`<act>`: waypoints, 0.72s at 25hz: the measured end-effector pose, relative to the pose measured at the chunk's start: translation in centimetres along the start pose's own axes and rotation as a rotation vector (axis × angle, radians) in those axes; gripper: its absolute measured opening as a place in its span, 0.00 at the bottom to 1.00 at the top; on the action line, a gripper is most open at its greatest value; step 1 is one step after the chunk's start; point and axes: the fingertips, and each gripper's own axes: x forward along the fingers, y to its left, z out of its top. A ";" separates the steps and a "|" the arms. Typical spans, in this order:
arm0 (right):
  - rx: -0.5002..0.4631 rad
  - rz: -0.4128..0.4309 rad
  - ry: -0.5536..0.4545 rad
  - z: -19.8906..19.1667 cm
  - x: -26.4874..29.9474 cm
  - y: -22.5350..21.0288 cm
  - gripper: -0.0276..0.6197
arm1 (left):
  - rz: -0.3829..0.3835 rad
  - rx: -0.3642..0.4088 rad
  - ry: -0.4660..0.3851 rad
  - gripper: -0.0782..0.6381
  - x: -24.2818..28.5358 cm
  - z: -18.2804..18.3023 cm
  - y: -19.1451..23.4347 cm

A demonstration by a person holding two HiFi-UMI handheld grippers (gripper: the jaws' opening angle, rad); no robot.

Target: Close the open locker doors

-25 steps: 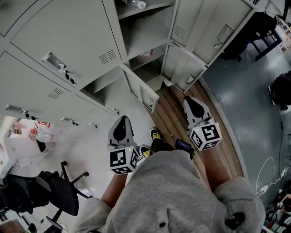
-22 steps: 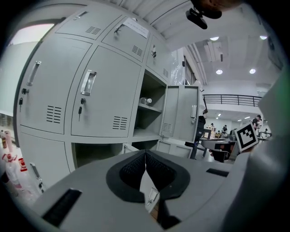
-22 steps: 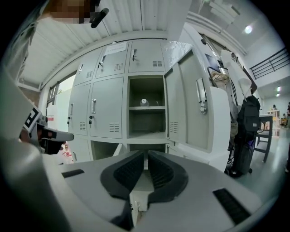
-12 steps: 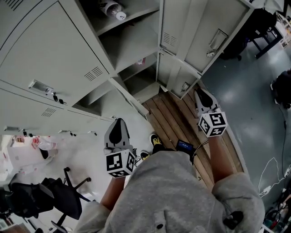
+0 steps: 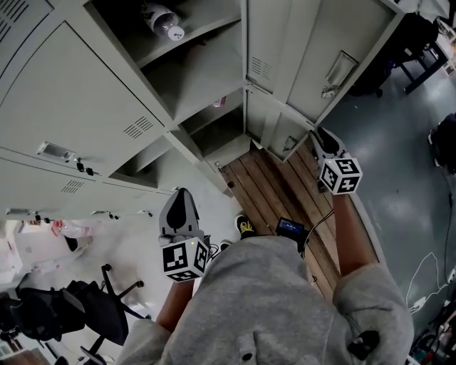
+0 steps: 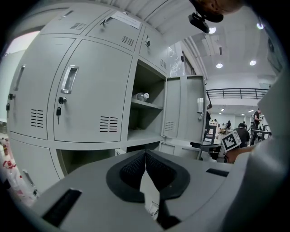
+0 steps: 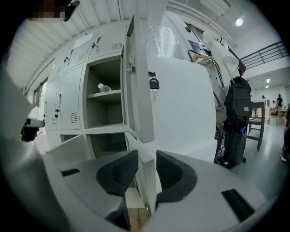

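- We count three locker doors standing open. The upper door [image 7: 138,77] is swung out from the compartment with the shelf. The lower door [image 7: 146,181] hangs right under it. The left lower door [image 7: 68,148] is swung out from the next compartment over.
- None of the three is shut yet, so we judge the task barely begun. The closed doors [image 5: 78,93] in the columns to the left need nothing.
- The right claw [image 5: 318,135] is up by the free edge of the lower door. Its jaws stand a narrow gap apart, and that door's edge shows through the gap. The edge looks to lie beyond the tips rather than pinched, and we cannot tell whether it touches.
- The left claw [image 5: 182,202] hangs low in front of the left lower compartment, apart from every door. Its jaws meet at the tips and hold nothing.
- We take the lower door as the step in hand, which leaves the upper door and the left lower door after it.
- A bottle [image 5: 162,18] lies on its side on the open upper shelf, and a padlock [image 7: 154,84] hangs on the upper door near its free edge.
- Underfoot, a strip of wooden planks [image 5: 274,189] runs before the lockers, with smooth grey floor [image 5: 399,164] to the right.
- A black office chair [image 5: 78,306] stands at the left and a backpack [image 7: 238,104] hangs beyond the doors. The room is a large hall with bright ceiling lights.
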 end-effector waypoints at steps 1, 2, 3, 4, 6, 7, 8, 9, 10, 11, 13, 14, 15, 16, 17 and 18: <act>0.000 0.006 0.007 -0.2 0.4 -0.1 0.22 | 0.004 0.001 0.000 0.12 0.1 0.0 0.1; -0.004 0.009 0.014 -0.4 0.7 -0.2 0.22 | 0.007 0.004 0.001 0.12 0.1 0.1 0.1; -0.010 0.010 0.022 -0.6 0.8 -0.2 0.22 | 0.010 0.007 0.001 0.12 0.1 0.1 0.2; -0.016 0.010 0.026 -0.7 0.9 -0.2 0.22 | 0.013 0.007 0.001 0.12 0.2 0.1 0.3; -0.022 0.016 0.028 -0.7 0.9 0.0 0.22 | 0.020 0.003 -0.001 0.12 0.2 0.1 0.5; -0.022 0.024 0.027 -0.7 0.8 0.2 0.22 | 0.023 0.000 0.000 0.12 0.3 0.1 0.6; -0.024 0.035 0.027 -0.8 0.7 0.6 0.22 | 0.025 -0.003 0.001 0.12 0.2 0.0 0.8; -0.024 0.046 0.028 -0.9 0.5 1.1 0.21 | 0.024 -0.005 0.002 0.12 0.2 0.0 0.8; -0.024 0.056 0.030 -1.1 0.3 1.5 0.21 | 0.022 -0.007 0.004 0.12 0.2 -0.1 0.8; -0.022 0.066 0.033 -1.2 0.1 2.0 0.21 | 0.018 -0.008 0.005 0.12 0.2 -0.1 0.8; -0.025 0.093 0.041 -1.4 -0.1 3.1 0.21 | 0.009 -0.011 0.004 0.12 0.2 -0.1 0.6; -0.031 0.113 0.046 -1.5 -0.2 3.8 0.21 | 0.004 -0.012 0.003 0.13 0.2 -0.1 0.6; -0.038 0.134 0.051 -1.5 -0.2 4.5 0.20 | 0.000 -0.012 0.001 0.12 0.2 -0.1 0.5; -0.046 0.154 0.055 -1.6 -0.2 5.3 0.20 | -0.004 -0.013 -0.002 0.12 0.2 -0.1 0.4; -0.057 0.172 0.058 -1.6 -0.3 6.0 0.20 | -0.008 -0.014 -0.005 0.12 0.2 -0.1 0.3; -0.070 0.187 0.060 -1.6 -0.3 6.8 0.20 | -0.012 -0.014 -0.008 0.12 0.2 -0.1 0.2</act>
